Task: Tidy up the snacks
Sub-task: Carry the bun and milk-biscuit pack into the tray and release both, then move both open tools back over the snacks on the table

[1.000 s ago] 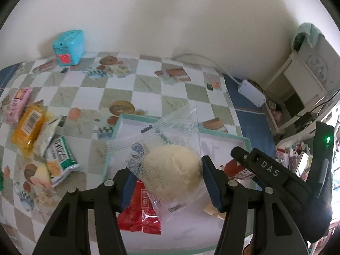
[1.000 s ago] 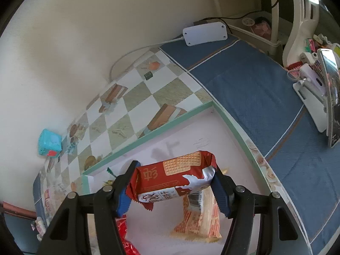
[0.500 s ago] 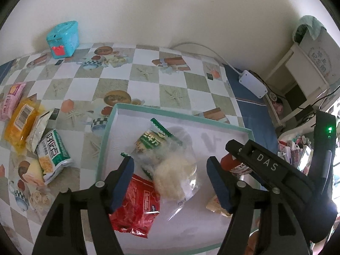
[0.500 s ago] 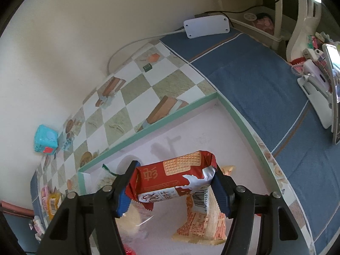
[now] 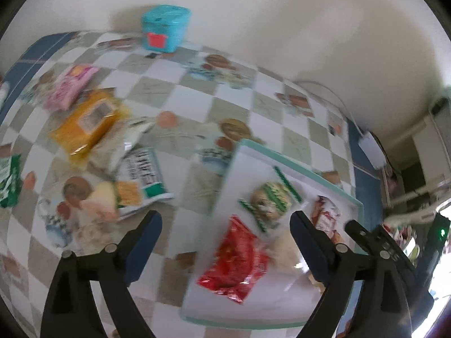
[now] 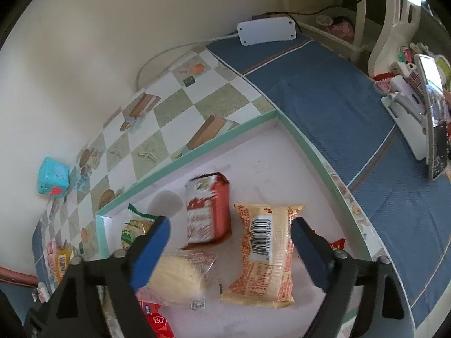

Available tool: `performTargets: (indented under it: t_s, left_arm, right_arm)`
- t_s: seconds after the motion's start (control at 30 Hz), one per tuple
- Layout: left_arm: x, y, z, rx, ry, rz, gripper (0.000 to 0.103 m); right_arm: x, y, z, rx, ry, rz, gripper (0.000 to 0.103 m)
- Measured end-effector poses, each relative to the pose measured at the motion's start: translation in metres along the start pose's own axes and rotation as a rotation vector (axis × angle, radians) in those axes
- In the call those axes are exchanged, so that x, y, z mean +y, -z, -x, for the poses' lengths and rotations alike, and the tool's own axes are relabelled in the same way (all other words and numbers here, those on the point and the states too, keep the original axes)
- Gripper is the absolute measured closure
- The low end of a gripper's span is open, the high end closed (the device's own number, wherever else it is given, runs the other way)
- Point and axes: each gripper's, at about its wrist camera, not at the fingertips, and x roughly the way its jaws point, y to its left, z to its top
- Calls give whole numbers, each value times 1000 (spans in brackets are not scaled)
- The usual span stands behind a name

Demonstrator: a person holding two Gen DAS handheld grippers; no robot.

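- The bench point(image 5: 180, 107) wears a checkered cloth; a blue strip lies at its right edge.
- The tray point(image 6: 313, 152), green-rimmed and pale inside, sits on the bench at about 4 o'clock in the left wrist view.
- Left tongs point(image 5: 225, 242): jaws opening, nothing between them; they hang over the tray's left rim.
- Right tongs point(image 6: 229, 249): jaws opening, no pad pressing on a snack; they hang over the tray.
- Orange-striped packet point(image 6: 265, 256) lies in the tray, barcode up.
- Red-and-white packet point(image 6: 207, 211) lies just beside it, at its 10 o'clock.
- Clear bag with a pale bun point(image 6: 174, 278) lies at the tray's 7 o'clock.
- Loose snacks point(image 5: 90, 124) are scattered on the bench at 9 o'clock from the tray.
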Motion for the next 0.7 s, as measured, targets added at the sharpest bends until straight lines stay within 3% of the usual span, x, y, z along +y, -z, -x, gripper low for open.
performTargets:
  t_s: [0.2,0.3,0.4,0.57,0.7]
  left_arm:
    - [39,3,14,-34,-87,72,10]
    - [57,5,18,-46,-181,85,3]
    - [75,5,21,-42,-261,82,3]
    - [116,4,30,-21,-296,132,3]
    - [144,2,49,-53,-326,177,3]
  right_arm:
    - [15,10,16,-20,1,39,0]
    - [26,21,26,-30,-12,55,0]
    - [41,36,34,-32,-30,90,0]
    - [73,64,46,-35,-57,168,0]
    - [103,84,49,-32,-74,252,0]
